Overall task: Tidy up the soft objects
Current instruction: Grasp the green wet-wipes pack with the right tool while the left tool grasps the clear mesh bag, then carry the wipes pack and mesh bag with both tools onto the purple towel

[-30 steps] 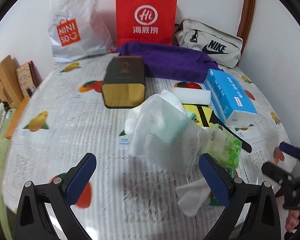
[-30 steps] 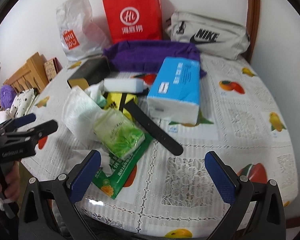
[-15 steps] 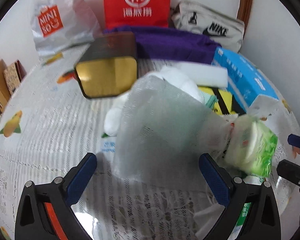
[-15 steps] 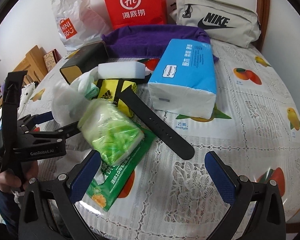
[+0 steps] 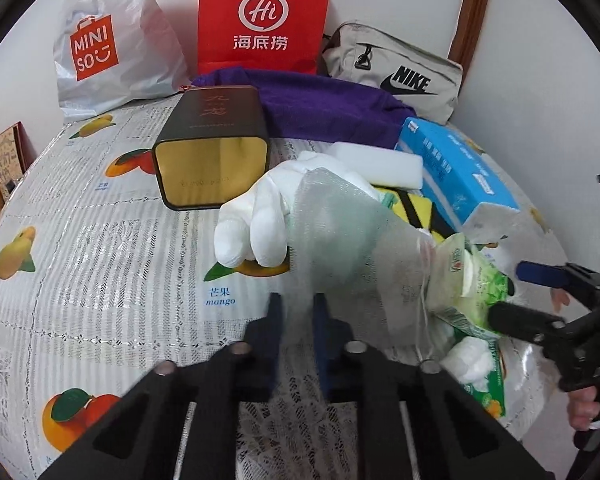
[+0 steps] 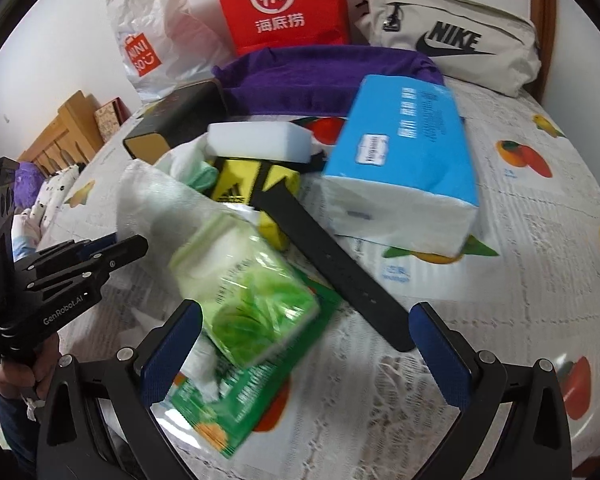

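Pinching the mesh bag (image 5: pixel 340 236), the left tool (image 5: pixel 296 312) has just closed; right tool (image 6: pixel 304 340) gapes empty.

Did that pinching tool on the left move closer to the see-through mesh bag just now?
Yes. The left gripper came forward and down toward the mesh bag; the gold-ended tin looms nearer, and its jaws have just closed on the mesh.
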### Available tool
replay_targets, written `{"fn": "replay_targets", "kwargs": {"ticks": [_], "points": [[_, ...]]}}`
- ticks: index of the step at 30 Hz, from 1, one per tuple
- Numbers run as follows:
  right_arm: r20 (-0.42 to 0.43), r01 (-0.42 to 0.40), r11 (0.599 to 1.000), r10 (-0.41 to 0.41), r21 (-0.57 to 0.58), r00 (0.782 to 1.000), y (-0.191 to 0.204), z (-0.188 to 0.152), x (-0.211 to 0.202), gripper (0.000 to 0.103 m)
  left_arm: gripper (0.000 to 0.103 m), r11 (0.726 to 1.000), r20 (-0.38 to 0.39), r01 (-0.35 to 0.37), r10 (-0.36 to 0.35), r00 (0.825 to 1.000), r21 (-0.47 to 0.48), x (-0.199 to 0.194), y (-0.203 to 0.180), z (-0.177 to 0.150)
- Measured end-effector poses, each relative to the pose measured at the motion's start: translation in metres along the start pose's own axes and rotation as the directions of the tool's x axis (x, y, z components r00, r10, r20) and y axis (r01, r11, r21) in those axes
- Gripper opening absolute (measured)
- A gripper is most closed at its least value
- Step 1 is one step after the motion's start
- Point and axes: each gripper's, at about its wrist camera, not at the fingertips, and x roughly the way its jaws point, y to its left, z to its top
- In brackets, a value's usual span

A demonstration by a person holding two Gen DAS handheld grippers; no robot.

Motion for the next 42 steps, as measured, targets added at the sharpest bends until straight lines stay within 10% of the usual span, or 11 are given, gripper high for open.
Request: {"fn": "replay_targets", "kwargs": {"ticks": [10,15,42], "points": [[-0.008,0.008,0.998,-0.009,-0.059,1.000,0.018,0.006,0.023,0.098,0.010,0.999,0.021,0.034,-0.034,0.999,-0.008,-0.015,0.003,0.002],[0.019,-0.006,0.997,0.008,-0.082,1.000,0.019,0.007,0.019,0.062,0.010,0.998,0.028,0.051,-0.050,0.998,-0.043,-0.020,0.011,0.004],[0.161,-0.036,0.996,0.049,-0.083,0.986,0.013,0.029,-0.061,0.061,0.009,0.996,0.150,0.071,-0.064,0.987,-0.045,-0.093,0.010,0.042]]}}
